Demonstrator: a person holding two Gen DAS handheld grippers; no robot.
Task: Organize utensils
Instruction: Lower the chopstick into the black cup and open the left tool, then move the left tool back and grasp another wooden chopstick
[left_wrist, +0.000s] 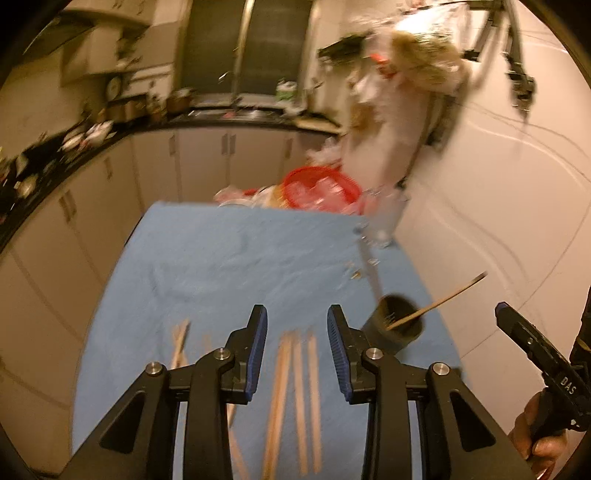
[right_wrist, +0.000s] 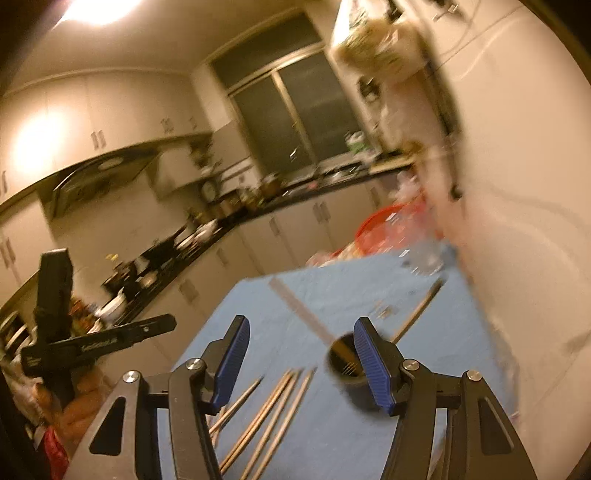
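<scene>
Several wooden chopsticks lie on the blue cloth, right under my left gripper, which is open and empty above them. They also show in the right wrist view. A dark round holder stands at the cloth's right side with a wooden utensil and a long grey one leaning in it; it shows in the right wrist view too. My right gripper is open and empty, above the table near the holder. Both views are motion-blurred.
A red basket and plastic clutter sit at the table's far end, beside a clear glass. A white wall runs along the right. Kitchen counters with dishes line the left and back.
</scene>
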